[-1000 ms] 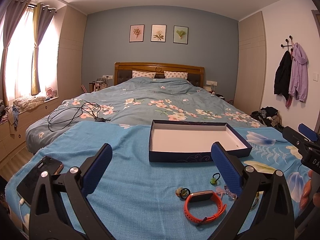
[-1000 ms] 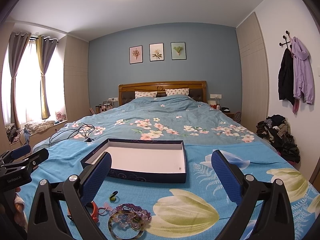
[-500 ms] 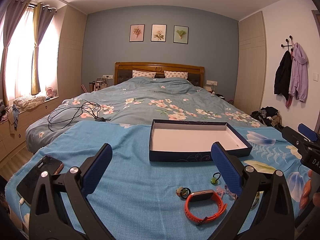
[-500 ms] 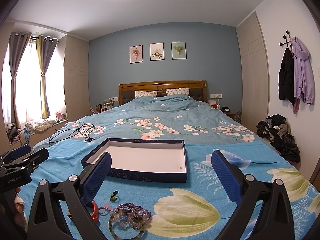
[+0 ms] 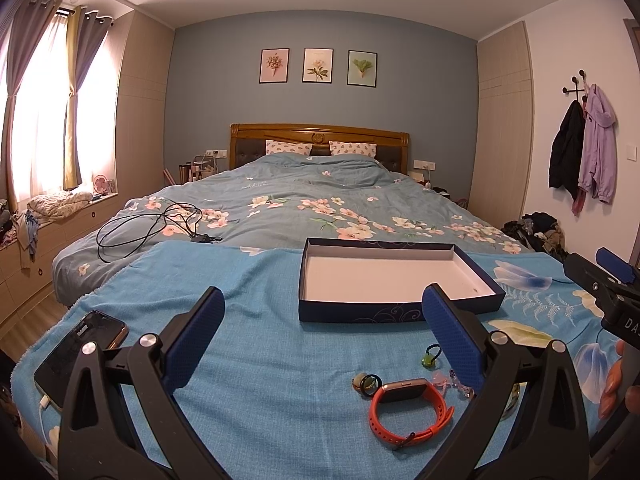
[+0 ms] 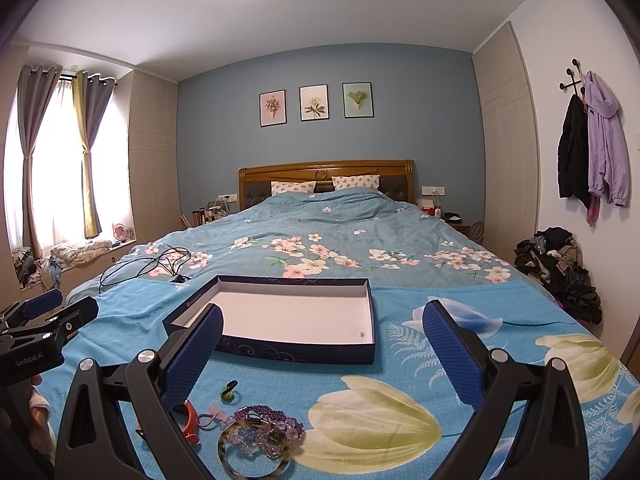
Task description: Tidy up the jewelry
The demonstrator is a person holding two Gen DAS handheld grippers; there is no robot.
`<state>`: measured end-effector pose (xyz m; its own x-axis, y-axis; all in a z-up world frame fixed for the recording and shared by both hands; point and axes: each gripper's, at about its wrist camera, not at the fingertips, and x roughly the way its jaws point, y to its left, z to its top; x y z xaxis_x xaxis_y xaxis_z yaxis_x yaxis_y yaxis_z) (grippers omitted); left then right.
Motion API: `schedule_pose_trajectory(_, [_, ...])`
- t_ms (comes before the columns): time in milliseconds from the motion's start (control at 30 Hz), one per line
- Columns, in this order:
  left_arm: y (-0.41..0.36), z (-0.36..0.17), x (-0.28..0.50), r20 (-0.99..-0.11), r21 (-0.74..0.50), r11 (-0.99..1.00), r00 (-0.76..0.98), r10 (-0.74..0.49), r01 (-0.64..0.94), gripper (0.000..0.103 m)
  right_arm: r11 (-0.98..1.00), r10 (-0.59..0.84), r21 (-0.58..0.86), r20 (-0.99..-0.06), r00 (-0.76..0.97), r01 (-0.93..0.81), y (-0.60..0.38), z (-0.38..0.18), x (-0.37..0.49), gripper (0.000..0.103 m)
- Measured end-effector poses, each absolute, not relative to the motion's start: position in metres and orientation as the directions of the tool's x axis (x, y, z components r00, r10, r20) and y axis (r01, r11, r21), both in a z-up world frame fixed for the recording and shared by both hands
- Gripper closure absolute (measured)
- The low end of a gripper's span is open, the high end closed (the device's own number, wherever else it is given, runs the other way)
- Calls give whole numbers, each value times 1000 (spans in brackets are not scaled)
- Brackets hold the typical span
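An open dark-blue box [image 5: 360, 314] with a white inside lies on the blue blanket; it also shows in the right wrist view [image 6: 296, 350]. In front of it lies jewelry: an orange watch band [image 5: 410, 410], a small ring [image 5: 366, 382], a green ring [image 5: 430, 358], and in the right wrist view a bangle [image 6: 252, 450] with purple beads [image 6: 264, 416] and the green ring [image 6: 229, 391]. My left gripper [image 5: 322, 334] is open and empty above the blanket. My right gripper [image 6: 322, 344] is open and empty just behind the bangle.
A phone [image 5: 82, 352] on a cable lies at the blanket's left edge. A black cord [image 5: 148, 226] lies on the floral duvet behind. Clothes pile [image 6: 556, 268] on the floor at right. Both grippers hover side by side near the bed's foot.
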<state>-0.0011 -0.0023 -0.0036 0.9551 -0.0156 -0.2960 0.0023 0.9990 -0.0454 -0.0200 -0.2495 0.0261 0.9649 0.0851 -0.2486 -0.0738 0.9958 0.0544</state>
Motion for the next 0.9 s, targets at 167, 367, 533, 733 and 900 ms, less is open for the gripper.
schedule_pose_trajectory(167, [-2, -4, -1, -297, -47, 999, 955, -17, 3, 6, 996, 88, 55, -249, 964, -77, -248, 25, -20, 6])
schedule_pose_trajectory(367, [-3, -4, 0, -306, -45, 999, 952, -18, 4, 6, 996, 87, 53, -253, 963, -76, -247, 24, -20, 6])
schedule_pose_trajectory(533, [0, -8, 4, -322, -51, 999, 946, -23, 7, 6, 994, 101, 58, -270, 957, -89, -248, 21, -16, 6])
schedule_pose_trajectory(733, [4, -18, 12, -377, -67, 997, 925, -58, 35, 6, 992, 124, 64, -321, 939, -109, -249, 14, -9, 6])
schedule_pose_trajectory(900, [1, -34, 25, -455, -51, 996, 885, -93, 78, 6, 985, 173, 66, -408, 897, -160, -248, 0, -1, 6])
